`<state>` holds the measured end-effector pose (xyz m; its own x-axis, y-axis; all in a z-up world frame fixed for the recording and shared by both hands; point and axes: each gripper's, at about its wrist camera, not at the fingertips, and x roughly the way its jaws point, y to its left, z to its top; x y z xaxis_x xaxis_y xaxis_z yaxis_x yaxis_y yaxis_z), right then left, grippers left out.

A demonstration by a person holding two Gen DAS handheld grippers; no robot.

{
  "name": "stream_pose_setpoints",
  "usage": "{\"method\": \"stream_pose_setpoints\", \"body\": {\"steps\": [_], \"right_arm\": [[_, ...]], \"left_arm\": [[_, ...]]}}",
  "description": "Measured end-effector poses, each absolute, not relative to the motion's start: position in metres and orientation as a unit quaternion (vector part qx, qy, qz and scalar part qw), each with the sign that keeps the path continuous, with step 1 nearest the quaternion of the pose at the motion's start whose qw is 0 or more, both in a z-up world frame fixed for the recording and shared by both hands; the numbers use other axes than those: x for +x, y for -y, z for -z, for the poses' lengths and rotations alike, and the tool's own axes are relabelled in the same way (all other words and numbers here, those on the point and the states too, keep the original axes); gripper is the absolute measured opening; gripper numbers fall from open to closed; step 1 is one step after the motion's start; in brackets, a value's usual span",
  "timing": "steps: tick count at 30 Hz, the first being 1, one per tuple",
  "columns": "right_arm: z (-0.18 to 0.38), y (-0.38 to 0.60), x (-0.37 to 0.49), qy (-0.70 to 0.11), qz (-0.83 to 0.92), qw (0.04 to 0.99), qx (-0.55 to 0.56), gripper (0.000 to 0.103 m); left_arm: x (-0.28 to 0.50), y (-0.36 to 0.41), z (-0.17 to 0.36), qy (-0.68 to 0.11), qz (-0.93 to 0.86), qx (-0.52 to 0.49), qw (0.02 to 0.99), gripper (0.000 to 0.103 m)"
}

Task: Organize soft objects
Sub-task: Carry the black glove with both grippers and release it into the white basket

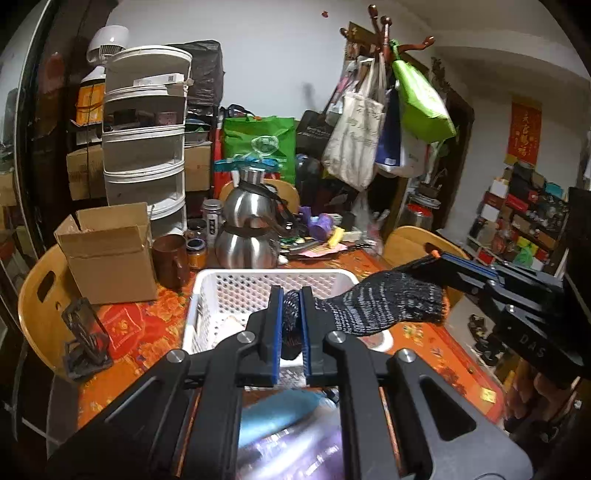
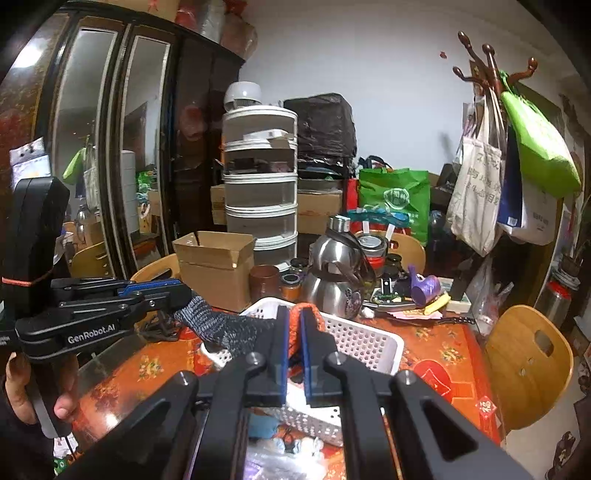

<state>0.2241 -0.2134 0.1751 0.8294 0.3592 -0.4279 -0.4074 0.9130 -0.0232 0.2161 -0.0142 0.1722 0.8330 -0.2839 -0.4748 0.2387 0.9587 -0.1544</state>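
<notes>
1. Black knit glove (image 1: 373,306) with grey flecks and an orange cuff hangs in the air over the white basket (image 1: 236,291), stretched between both grippers.
2. Left gripper (image 1: 291,325): jaws nearly closed, pinching the glove's finger end between the blue pads.
3. Right gripper (image 2: 294,343): jaws nearly closed on the orange cuff.
4. Under the glove, the perforated basket sits on the surface (image 1: 129,325), which wears an orange and red patterned cloth.
5. Farther back on the surface stand an open cardboard box (image 1: 107,251), a brown mug (image 1: 170,260), two stacked steel kettles (image 1: 249,229) and a litter of small items, among them something purple.
6. Wooden chairs (image 2: 528,365) stand around the surface.
7. Behind are a white tiered rack (image 1: 146,140), a green shopping bag (image 1: 258,144), a coat stand (image 1: 384,33) hung with tote bags, and a dark cabinet (image 2: 110,140) with glass doors.
</notes>
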Motion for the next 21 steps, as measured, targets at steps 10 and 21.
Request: {"method": "stream_pose_setpoints", "body": {"steps": [10, 21], "right_arm": [[-0.143, 0.208, 0.305, -0.224, -0.178, 0.956, -0.062, 0.004], [-0.093, 0.208, 0.338, -0.261, -0.199, 0.943, -0.057, 0.007]], "left_arm": [[0.323, 0.017, -0.143, -0.306, 0.109, -0.059, 0.944, 0.008], [0.371, 0.015, -0.083, -0.343, 0.087, -0.060, 0.933, 0.016]]}}
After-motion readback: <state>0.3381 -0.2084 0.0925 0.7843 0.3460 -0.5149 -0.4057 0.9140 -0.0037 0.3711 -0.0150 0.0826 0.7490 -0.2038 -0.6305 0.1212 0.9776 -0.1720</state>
